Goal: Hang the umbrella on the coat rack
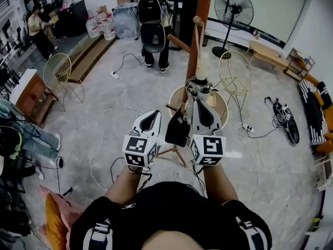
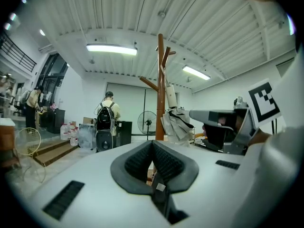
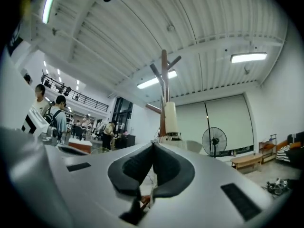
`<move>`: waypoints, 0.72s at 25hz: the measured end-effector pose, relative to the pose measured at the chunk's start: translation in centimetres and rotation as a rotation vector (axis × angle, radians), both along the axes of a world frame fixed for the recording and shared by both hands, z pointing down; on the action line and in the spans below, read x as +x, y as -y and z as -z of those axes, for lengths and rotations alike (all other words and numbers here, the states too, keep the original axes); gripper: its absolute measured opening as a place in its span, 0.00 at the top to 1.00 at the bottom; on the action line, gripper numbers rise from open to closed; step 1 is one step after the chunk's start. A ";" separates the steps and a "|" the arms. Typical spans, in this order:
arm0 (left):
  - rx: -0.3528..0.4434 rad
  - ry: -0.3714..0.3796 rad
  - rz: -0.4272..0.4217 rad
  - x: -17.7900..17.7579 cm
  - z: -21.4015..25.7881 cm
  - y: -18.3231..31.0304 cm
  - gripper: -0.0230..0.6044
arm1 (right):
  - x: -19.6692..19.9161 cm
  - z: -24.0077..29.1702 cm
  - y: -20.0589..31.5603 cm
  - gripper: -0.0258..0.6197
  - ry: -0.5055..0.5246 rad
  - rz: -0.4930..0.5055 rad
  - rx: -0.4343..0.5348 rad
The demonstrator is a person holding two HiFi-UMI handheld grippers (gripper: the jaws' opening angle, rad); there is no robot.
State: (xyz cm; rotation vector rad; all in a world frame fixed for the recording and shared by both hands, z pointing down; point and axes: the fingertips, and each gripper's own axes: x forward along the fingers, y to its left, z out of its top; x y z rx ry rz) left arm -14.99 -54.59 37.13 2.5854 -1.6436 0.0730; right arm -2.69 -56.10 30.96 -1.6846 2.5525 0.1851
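The wooden coat rack (image 1: 203,9) (image 2: 161,70) (image 3: 164,75) stands straight ahead. A folded umbrella (image 1: 202,66) with a cream handle (image 2: 171,96) (image 3: 169,119) hangs beside the pole, its strap looped over a peg. Its pale canopy (image 2: 175,125) is bunched below the handle. My right gripper (image 1: 196,102) (image 3: 153,145) is shut, tips right under the canopy; I see nothing between the jaws. It also appears in the left gripper view as the right gripper (image 2: 192,113), pointing at the canopy. My left gripper (image 1: 155,112) (image 2: 153,142) is shut and empty, to the left of the umbrella.
A person with a black backpack (image 1: 153,25) (image 2: 105,122) stands behind the rack. A floor fan (image 1: 234,9), two wire chairs (image 1: 235,72) (image 1: 56,69), a bench (image 1: 268,53) and loose cables (image 1: 122,95) surround it. A round beige seat (image 1: 219,107) sits at the rack's base.
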 end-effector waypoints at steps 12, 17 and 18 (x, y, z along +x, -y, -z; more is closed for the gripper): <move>-0.004 0.012 -0.013 0.0 -1.0 0.8 0.93 | 0.9 -2.7 0.9 0.94 0.073 -0.007 -0.083; 0.000 0.009 -0.012 -0.1 -0.2 0.4 0.94 | 0.6 -2.2 0.4 0.94 0.076 -0.003 -0.092; 0.000 0.009 -0.012 -0.1 -0.1 0.3 0.93 | 0.6 -2.2 0.3 0.94 0.068 0.002 -0.093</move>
